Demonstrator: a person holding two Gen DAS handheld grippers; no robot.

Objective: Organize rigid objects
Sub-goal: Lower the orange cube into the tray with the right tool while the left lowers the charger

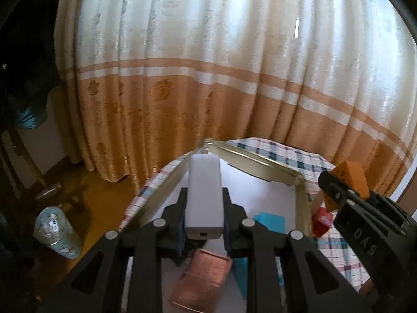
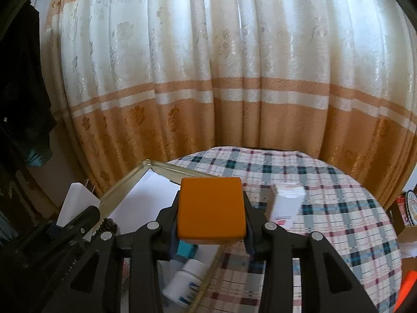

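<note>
My left gripper (image 1: 204, 208) is shut on a white power bank (image 1: 204, 195) and holds it above a gold-rimmed tray (image 1: 260, 157) with a white floor. A copper-coloured box (image 1: 203, 279) and a teal box (image 1: 269, 220) lie in the tray below. My right gripper (image 2: 211, 214) is shut on an orange block (image 2: 211, 208), held over the tray's right rim (image 2: 166, 168). In the left wrist view the right gripper (image 1: 346, 182) shows at the right with the orange block (image 1: 351, 177). A white bottle (image 2: 185, 281) lies in the tray under the right gripper.
A white carton (image 2: 285, 203) lies on the checked tablecloth (image 2: 325, 208) right of the tray. A red box (image 1: 322, 221) sits just outside the tray. A curtain (image 2: 208, 78) hangs behind the table. A filled bin (image 1: 57, 232) stands on the floor at left.
</note>
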